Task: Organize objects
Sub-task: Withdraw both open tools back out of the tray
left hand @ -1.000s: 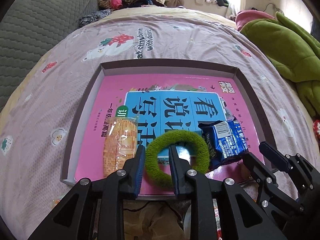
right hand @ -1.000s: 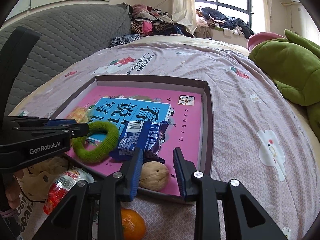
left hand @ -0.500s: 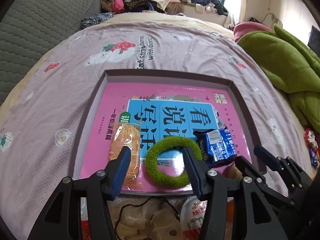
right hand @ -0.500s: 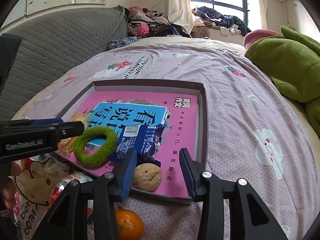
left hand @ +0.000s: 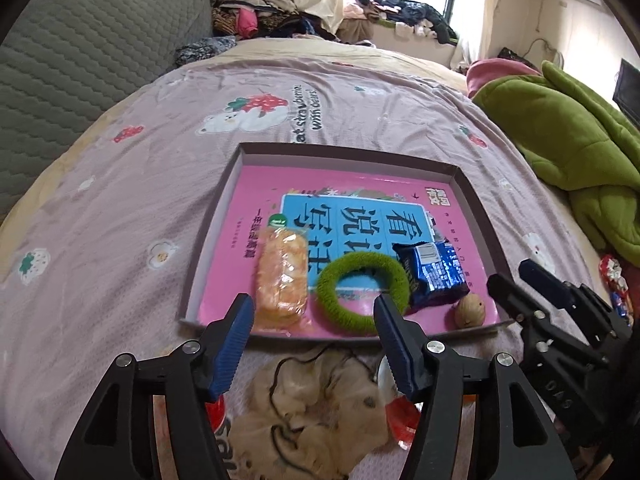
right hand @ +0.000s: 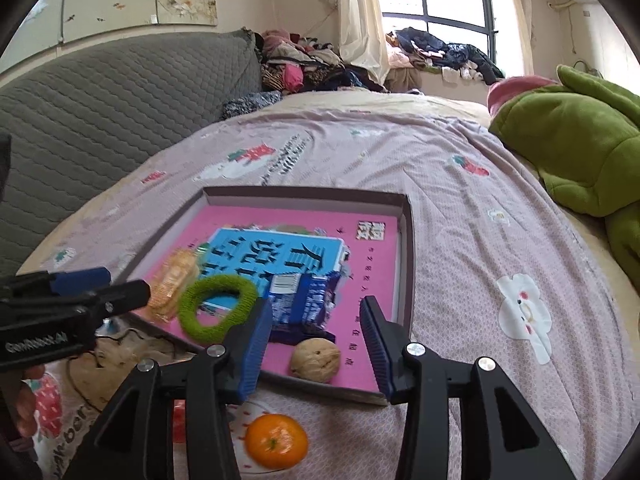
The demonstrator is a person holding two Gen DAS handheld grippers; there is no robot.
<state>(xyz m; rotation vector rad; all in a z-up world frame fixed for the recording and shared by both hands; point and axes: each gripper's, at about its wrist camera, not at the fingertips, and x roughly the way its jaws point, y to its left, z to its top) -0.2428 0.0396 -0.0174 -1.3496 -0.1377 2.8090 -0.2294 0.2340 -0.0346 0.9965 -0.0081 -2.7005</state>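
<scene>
While hovering above tray (left hand: 208, 240), left gripper (left hand: 314, 322) fingers just opened wide, empty; right gripper (right hand: 316, 326) likewise.

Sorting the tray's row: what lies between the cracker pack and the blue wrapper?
The green ring, flat on the pink book in the tray; the left wrist view shows it best.

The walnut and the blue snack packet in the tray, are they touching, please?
Apart. The right wrist view shows bare pink tray floor between the walnut and the blue snack packet.
</scene>
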